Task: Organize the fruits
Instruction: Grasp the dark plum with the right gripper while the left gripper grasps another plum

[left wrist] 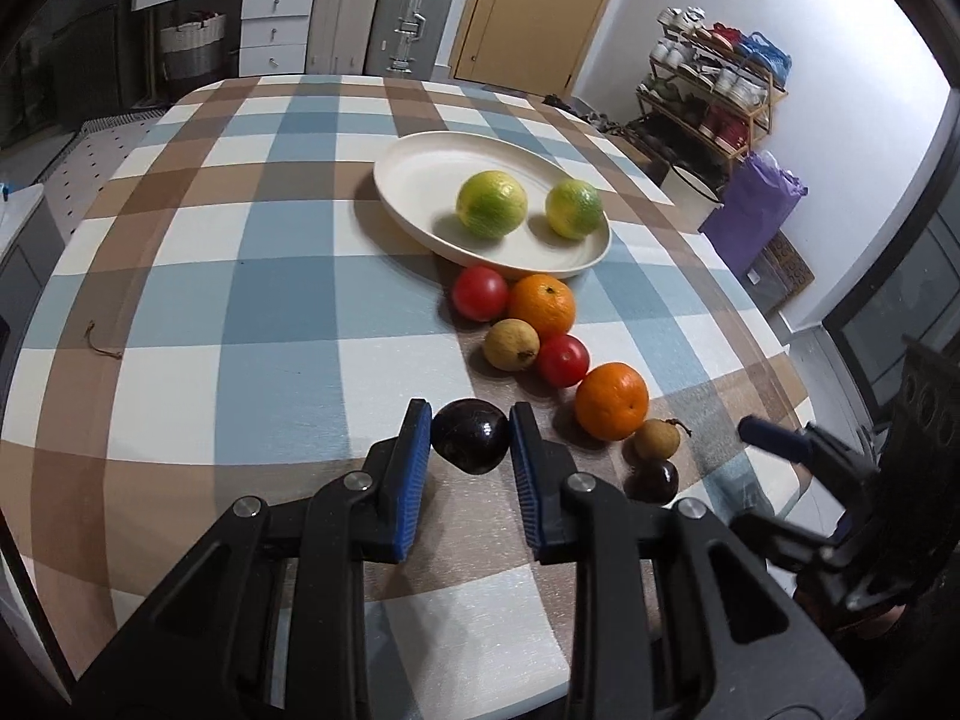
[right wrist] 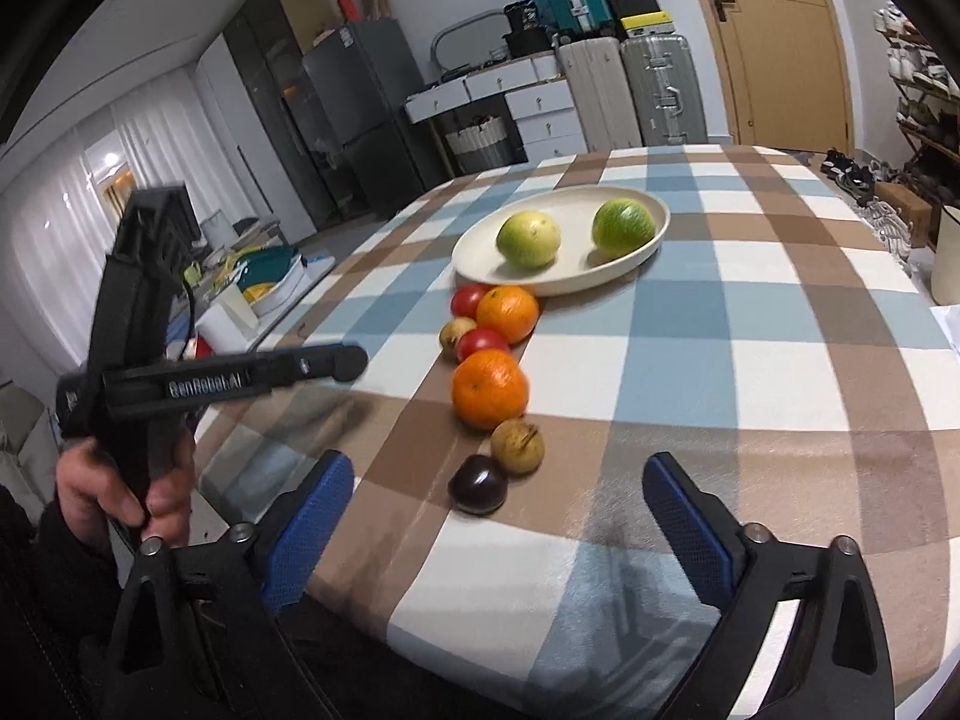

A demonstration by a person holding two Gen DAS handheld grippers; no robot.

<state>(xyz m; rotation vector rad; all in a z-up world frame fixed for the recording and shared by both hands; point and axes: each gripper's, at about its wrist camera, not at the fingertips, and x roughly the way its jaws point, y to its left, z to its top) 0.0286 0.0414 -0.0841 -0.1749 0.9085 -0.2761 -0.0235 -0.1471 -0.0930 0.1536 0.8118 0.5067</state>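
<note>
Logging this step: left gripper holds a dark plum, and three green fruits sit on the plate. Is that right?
Not quite. The plate holds two green fruits, not three; the left wrist view shows this. The left gripper does hold the dark plum.

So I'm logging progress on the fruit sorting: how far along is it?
Done: two green citrus lie on the cream plate. In hand: the left claw grips a dark plum above the table. The right claw is open and empty. Left on the cloth: two oranges, two tomatoes, two small brownish fruits, another dark plum.
</note>
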